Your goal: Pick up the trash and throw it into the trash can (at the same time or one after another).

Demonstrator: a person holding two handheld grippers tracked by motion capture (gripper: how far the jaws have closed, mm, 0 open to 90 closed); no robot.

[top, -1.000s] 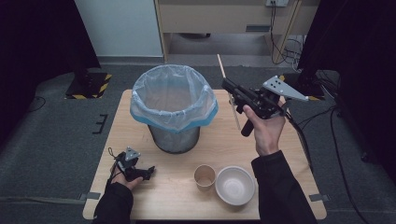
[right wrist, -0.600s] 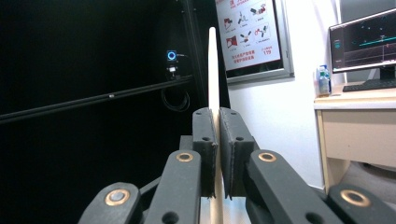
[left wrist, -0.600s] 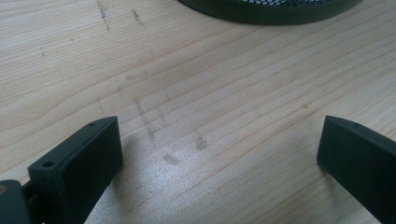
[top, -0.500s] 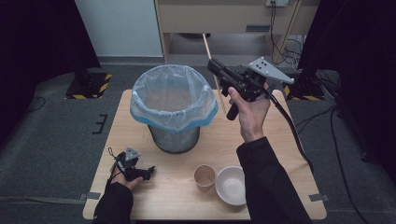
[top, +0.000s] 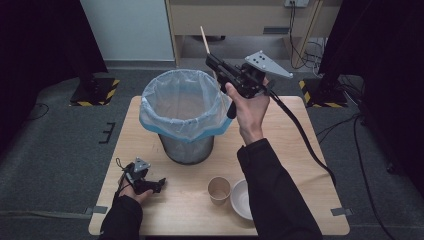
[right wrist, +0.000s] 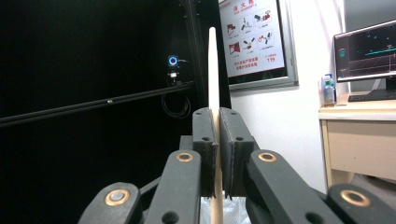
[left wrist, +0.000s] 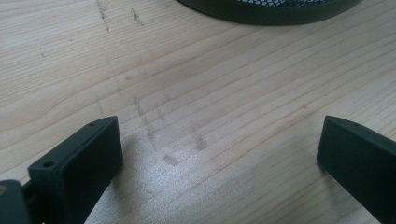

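Thin pale wooden stick (right wrist: 213, 70): upright, clamped between the closed jaws of the right gripper (top: 216, 64), raised at the far right rim of the grey mesh bin lined with a clear blue-edged bag (top: 182, 120). Left gripper (top: 150, 184): jaws wide apart, empty, resting on the light wooden table (left wrist: 210, 84). Near front edge: brown paper cup (top: 219, 190), white bowl (top: 240, 199).

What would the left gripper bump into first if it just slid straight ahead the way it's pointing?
Probably the bin: the open left gripper lies low over the bare table, and the bin's dark base crosses the view ahead. Depth is hard to judge.
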